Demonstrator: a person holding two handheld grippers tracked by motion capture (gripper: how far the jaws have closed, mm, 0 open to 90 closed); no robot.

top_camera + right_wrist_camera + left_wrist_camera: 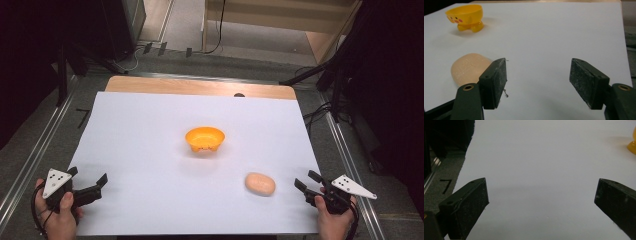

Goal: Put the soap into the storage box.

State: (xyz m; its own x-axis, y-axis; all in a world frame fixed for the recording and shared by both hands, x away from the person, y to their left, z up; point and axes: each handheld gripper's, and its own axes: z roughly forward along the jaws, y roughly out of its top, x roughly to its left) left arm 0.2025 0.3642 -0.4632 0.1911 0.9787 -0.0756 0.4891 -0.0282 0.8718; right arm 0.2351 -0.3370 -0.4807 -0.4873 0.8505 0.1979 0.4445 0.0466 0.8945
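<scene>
Pale peach, oval, soft-looking bread roll [260,184] lies on the white sheet covering the counter [150,150] in the high view, toward the near right, just beside the right gripper [306,183], so that hand looks best placed to take it. An orange plastic bowl with small feet [205,138] stands upright near the middle of the sheet, mouth up and well apart from the roll, a likely place to receive it. The left gripper [95,186] rests at the near left edge, far from both things, apparently kept out of the way. In the left gripper view its jaws stand spread wide over bare white sheet, nothing between them, with a sliver of the bowl [632,145] at the far right edge. In the right gripper view the jaws are spread with nothing between them; the roll [469,68] lies just outside the left jaw, not between the two, so the gripper would need to swing toward it before closing. The bowl [466,16] sits beyond, face markings showing.
</scene>
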